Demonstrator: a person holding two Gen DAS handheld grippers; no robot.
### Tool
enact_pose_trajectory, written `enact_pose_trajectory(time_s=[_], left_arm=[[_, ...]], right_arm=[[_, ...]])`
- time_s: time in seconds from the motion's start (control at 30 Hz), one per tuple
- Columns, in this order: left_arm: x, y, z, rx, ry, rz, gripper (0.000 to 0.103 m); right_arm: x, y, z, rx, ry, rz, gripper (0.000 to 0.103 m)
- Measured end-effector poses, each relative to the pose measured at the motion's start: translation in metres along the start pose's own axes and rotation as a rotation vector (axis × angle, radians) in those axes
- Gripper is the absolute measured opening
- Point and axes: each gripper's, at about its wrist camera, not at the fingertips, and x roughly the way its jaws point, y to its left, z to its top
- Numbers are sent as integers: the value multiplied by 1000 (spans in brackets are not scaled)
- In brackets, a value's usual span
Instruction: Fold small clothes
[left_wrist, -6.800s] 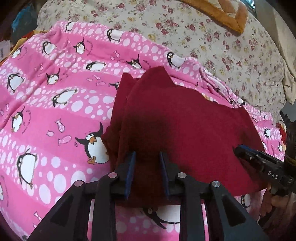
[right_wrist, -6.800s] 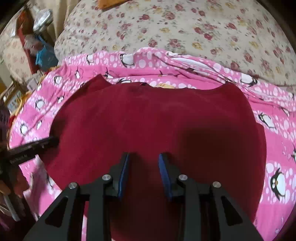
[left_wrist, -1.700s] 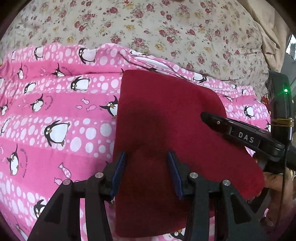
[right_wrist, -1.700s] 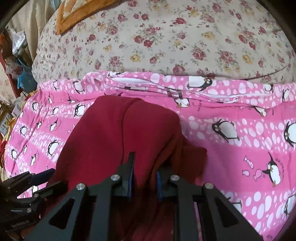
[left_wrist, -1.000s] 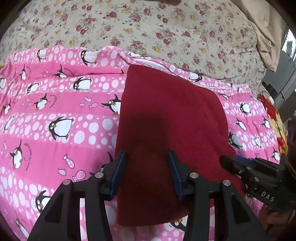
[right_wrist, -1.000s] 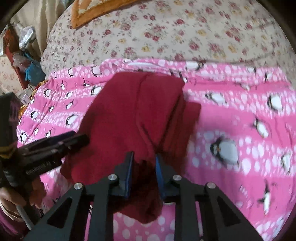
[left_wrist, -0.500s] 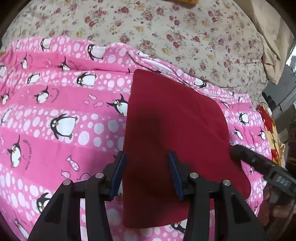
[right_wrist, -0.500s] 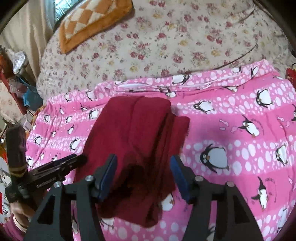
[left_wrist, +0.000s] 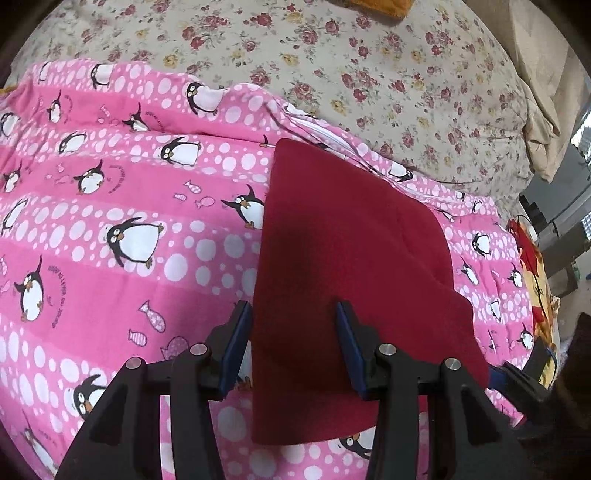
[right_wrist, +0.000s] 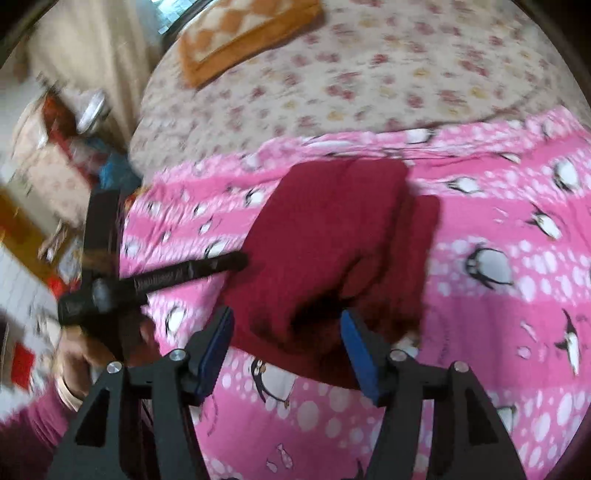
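Releasing fold: right gripper (right_wrist: 286, 345) jaws just opened wide, red garment (left_wrist: 354, 258) lying free beyond them. Left gripper (left_wrist: 293, 341) jaws apart, straddling garment's edge, no pinch. Back right jaws off without snagging; square offset right layers next.

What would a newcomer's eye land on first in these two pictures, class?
The folded dark red garment stands out, lying in the middle of the pink penguin-print blanket. Behind both spreads a cream floral bedspread, with an orange checked cushion at its far edge.
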Motion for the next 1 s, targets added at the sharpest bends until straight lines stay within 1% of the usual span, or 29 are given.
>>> enact_pose_trajectory(time_s=[0.03, 0.07, 0.1, 0.13, 0.2, 0.27, 0.3, 0.37, 0.43, 0.47, 0.53, 0.6, 0.63, 0.67, 0.7, 0.73, 0.77, 0.8, 0.83, 0.87, 0.93, 1.0], left_arm=[[-2, -1, 0, 2, 0, 3, 25], [-4, -2, -1, 8, 0, 7, 25], [-8, -3, -1, 19, -2, 10, 25], [-12, -4, -2, 33, -7, 11, 25], [-18, -7, -2, 53, -19, 16, 25], [-18, -8, -1, 63, -20, 16, 25], [-16, -9, -2, 65, -18, 17, 25], [-6, -10, -3, 64, -6, 28, 25], [4, -10, -6, 55, 12, 30, 25], [7, -9, -7, 50, 10, 27, 25], [7, -8, -6, 52, 0, 31, 26], [6, -8, -4, 52, -3, 33, 26], [6, -7, -2, 50, -5, 31, 26], [6, -7, -1, 48, -6, 27, 26], [7, -6, 0, 46, -8, 23, 26], [8, -5, 3, 42, -8, 13, 26], [10, -4, 4, 39, -5, 5, 27], [12, -4, 6, 36, -1, -5, 28], [15, -2, 9, 28, 5, -26, 31], [18, -1, 11, 21, 12, -46, 36], [26, 3, 16, 8, 31, -86, 45], [35, 7, 20, -7, 58, -117, 47]], right_arm=[[10, 1, 0, -36, 7, -38, 55], [15, 0, 0, -43, 19, -42, 23], [19, -4, 1, -27, 44, -19, 9], [17, -6, 0, 4, 54, 18, 9], [9, -1, -3, -16, 56, 40, 9], [0, 0, -9, -5, 82, 76, 9], [0, -1, -10, -5, 91, 75, 9], [9, -9, -20, -4, 126, 12, 8], [18, -17, -27, 28, 149, 1, 8], [19, -19, -28, 38, 144, 6, 8], [12, -12, -27, 3, 123, -3, 8], [3, -7, -21, -22, 109, -19, 13], [-6, -6, -17, -18, 93, -21, 19], [-11, -7, -13, -9, 75, -25, 34], [-17, -8, -8, 5, 45, -37, 45], [-22, -11, -3, 22, 6, -56, 68], [-26, -17, 2, 52, -45, -75, 80], [-26, -21, 6, 82, -72, -83, 82], [-20, -32, 13, 140, -92, -76, 83], [-14, -39, 17, 172, -90, -65, 85], [14, -60, 30, 242, -41, -59, 86], [33, -71, 35, 243, -11, -59, 87]])
